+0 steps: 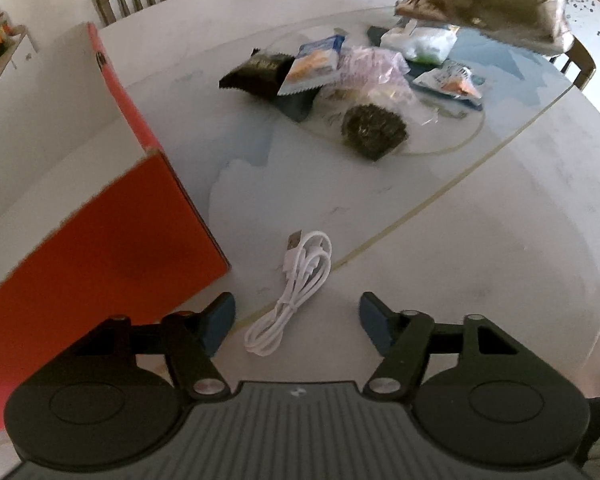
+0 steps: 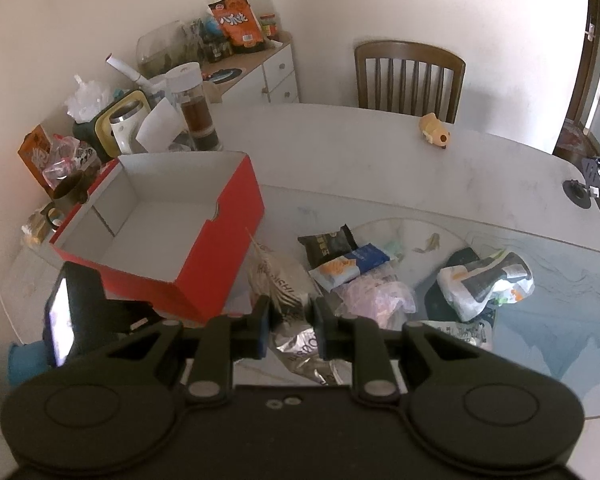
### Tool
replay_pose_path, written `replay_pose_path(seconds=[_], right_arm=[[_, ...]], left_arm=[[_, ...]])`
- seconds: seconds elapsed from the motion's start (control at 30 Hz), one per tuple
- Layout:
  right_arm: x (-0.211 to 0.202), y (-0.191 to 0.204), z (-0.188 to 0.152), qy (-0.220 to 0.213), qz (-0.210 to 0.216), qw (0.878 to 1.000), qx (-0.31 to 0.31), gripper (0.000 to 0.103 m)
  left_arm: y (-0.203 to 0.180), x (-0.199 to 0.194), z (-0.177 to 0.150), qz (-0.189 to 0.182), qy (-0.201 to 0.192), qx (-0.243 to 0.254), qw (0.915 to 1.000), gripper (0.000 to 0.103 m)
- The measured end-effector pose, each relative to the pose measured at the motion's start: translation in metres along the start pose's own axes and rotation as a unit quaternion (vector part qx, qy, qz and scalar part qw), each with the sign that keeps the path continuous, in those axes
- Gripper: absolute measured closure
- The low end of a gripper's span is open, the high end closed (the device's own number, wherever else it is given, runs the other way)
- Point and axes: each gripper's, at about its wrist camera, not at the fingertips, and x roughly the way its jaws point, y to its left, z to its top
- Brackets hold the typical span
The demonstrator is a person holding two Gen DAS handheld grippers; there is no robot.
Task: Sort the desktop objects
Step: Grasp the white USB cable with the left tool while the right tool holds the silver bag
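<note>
Nearest the lens: left gripper (image 1: 297, 326), jaws spread wide, gripping nothing, poised low over a coiled white USB cable (image 1: 294, 290) lying on the table (image 1: 480, 240) between the two fingertips and just beside the red box (image 1: 112, 248). Right gripper (image 2: 288, 320) drawn narrow, pinched on a crinkled silver snack bag (image 2: 284, 288), raised off the tabletop; same bag hanging at upper right in the left wrist view, above the pile.

Box interior bare and white as far as the right wrist view shows: nothing sorted into it yet. Early in the task, by that evidence.

Left on the table, clustered near the middle: black snack packet (image 2: 330, 244), blue-and-orange packet (image 2: 350, 266), pinkish crumpled plastic bag (image 2: 378, 296), white wrapped bundle (image 2: 486, 280), dark round scrubber-like ball (image 1: 372, 132), more wrappers at the right edge of the pile. Small yellow toy (image 2: 434, 130) apart, far side, near the chair (image 2: 410, 76).

Likely next: silver bag carried across to the box and released; cable pinched and lifted. Bulk of the sorting still ahead.
</note>
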Motion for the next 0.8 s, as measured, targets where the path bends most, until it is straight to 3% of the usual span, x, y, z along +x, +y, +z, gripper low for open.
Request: replay_pose_path(seconds=[0.07,0.2,0.27,0.3,0.5,0.8], right_arm=[[0.0,0.0,0.0,0.0,-0.001,1.0,-0.001,0.081],[0.0,0.0,-0.001,0.0,0.0,1.0,0.0,0.081],[0.0,-0.001,-0.001,0.0,-0.002,1.0,0.0,0.081],[0.0,-0.001,-0.001,0.001,-0.002,1.0,0.0,0.081],[-0.001,-0.002,-0.003,-0.001,-0.001,1.0,0.001,0.081],[-0.008,0.001,-0.002,-0.007,-0.003,1.0,0.001,0.081]], left_arm=[[0.001,0.0,0.001,0.002,-0.005,-0.003,1.0,0.043],[-0.003,-0.002,0.002,-0.001,-0.011,0.005,0.9999,0.07],[-0.005,-0.002,0.003,-0.005,-0.013,0.012,0.9998,0.078],[-0.006,-0.002,0.003,-0.006,-0.015,0.014,0.9998,0.09],[-0.003,-0.007,0.004,-0.004,-0.019,-0.014,0.9997,0.094],[0.0,-0.061,0.014,-0.02,-0.065,-0.024,0.9974,0.094]])
